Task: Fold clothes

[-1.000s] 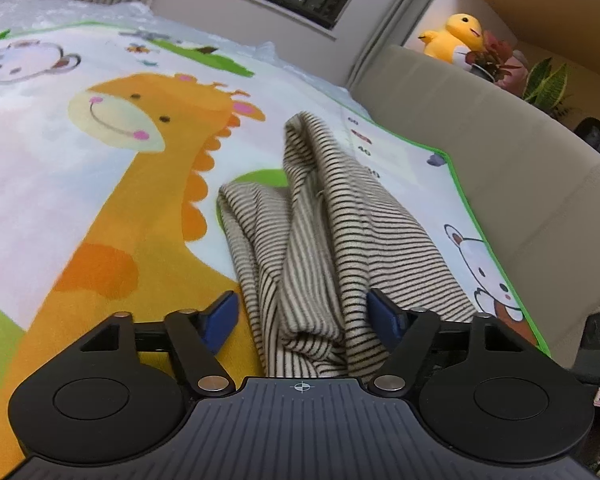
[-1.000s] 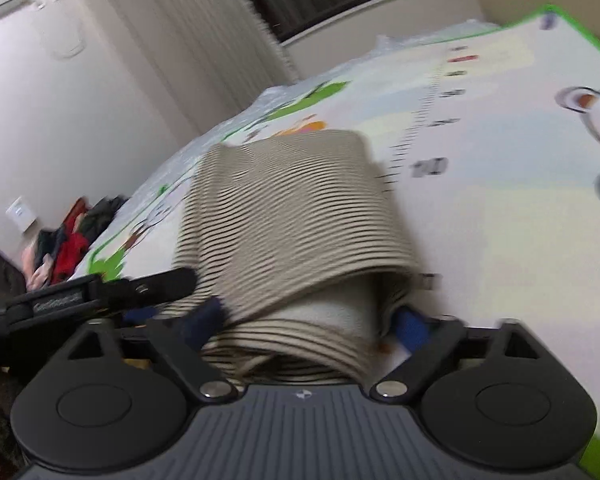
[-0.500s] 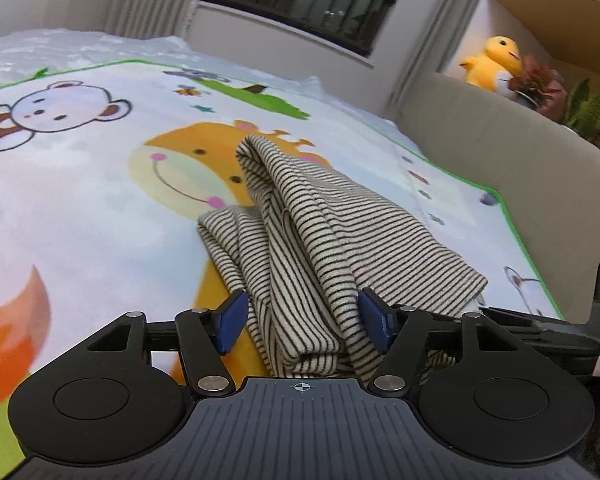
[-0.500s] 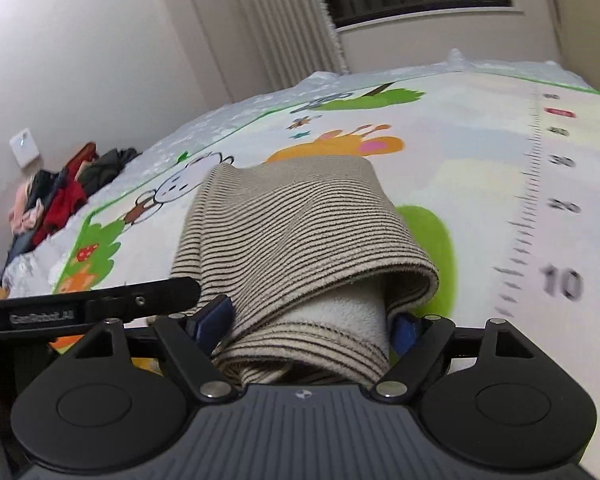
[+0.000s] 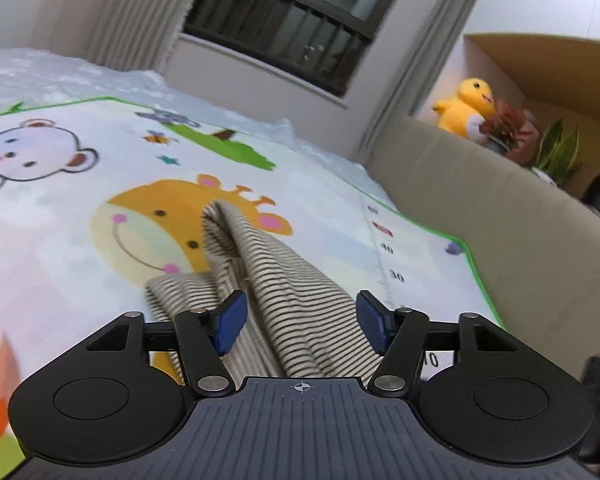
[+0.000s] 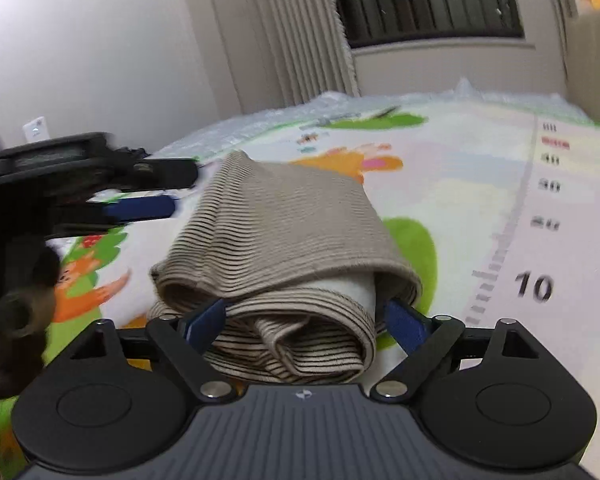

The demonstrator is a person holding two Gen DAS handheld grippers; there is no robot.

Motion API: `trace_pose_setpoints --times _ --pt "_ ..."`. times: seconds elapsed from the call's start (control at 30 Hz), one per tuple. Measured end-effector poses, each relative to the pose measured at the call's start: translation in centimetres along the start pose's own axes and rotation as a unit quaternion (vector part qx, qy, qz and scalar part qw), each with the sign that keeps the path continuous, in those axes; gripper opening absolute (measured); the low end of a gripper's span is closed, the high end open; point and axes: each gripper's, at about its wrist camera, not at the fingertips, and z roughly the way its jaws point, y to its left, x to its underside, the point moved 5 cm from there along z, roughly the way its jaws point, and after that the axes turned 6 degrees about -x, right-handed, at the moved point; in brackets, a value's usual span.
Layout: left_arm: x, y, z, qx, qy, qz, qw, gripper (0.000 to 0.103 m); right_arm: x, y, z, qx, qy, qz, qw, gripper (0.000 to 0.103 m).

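You are working both tools along the beige, dark-striped knit garment (image 5: 284, 292), bunched on the cartoon-animal play mat (image 5: 60, 240) toward its ruler-printed edge. The left tool (image 5: 300, 316) and right tool (image 6: 304, 316) are closing, jaws straddling opposite ends of the fabric, probably to lift it together.

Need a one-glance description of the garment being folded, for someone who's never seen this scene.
Find the cartoon play mat with the orange giraffe and a numbered height ruler along one edge. Lying over the giraffe's head is the striped garment, a bunched, rolled bundle of beige knit with thin dark stripes. It is the only fabric item on the mat.
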Motion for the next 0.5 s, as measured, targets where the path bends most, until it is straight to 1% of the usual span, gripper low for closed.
trace_pose_setpoints --times 0.03,0.07,0.1,0.17,0.2,0.23,0.3,0.4,0.43,0.47,0.5 --pt "0.4 0.1 0.7 -0.009 0.010 0.005 0.9999 0.059 -0.5 0.0 -0.7 0.000 -0.009 -0.004 1.000 0.057" --pt "0.8 0.2 1.3 -0.017 0.020 0.010 0.9996 0.058 -1.1 0.1 -1.4 0.001 -0.020 -0.008 1.000 0.046" --pt "1.3 0.3 1.8 -0.024 0.028 0.013 0.9992 0.056 -1.8 0.1 -2.0 0.003 -0.031 -0.011 0.999 0.045" --pt "2.0 0.9 2.1 -0.034 0.030 0.020 0.9988 0.057 -3.3 0.1 -2.6 0.003 -0.049 -0.018 0.999 0.045" --pt "2.2 1.2 2.0 -0.037 0.031 0.022 0.9986 0.061 -4.0 0.0 -2.5 0.004 -0.055 -0.022 0.998 0.045" --pt "2.4 1.5 1.9 -0.037 0.032 0.021 0.9985 0.062 -4.8 -0.1 -2.2 0.006 -0.061 -0.025 0.998 0.045" --pt "2.7 2.3 1.8 -0.031 0.039 0.010 0.9987 0.065 -6.4 -0.8 -0.8 0.005 -0.067 -0.016 0.998 0.045" --pt "2.9 2.8 1.7 -0.024 0.038 0.010 0.9989 0.067 -7.8 -1.8 2.7 -0.006 -0.057 0.021 0.998 0.046" --pt "2.9 2.9 1.7 -0.022 0.037 0.012 0.9990 0.067 -8.0 -2.2 4.1 -0.008 -0.045 0.032 0.998 0.054" --pt "3.0 3.0 1.7 -0.019 0.035 0.016 0.9991 0.068 -8.0 -2.7 5.5 -0.002 -0.031 0.044 0.999 0.066" --pt "3.1 3.0 1.7 -0.016 0.033 0.020 0.9991 0.069 -7.9 -3.3 6.9 0.008 -0.017 0.055 0.998 0.069"
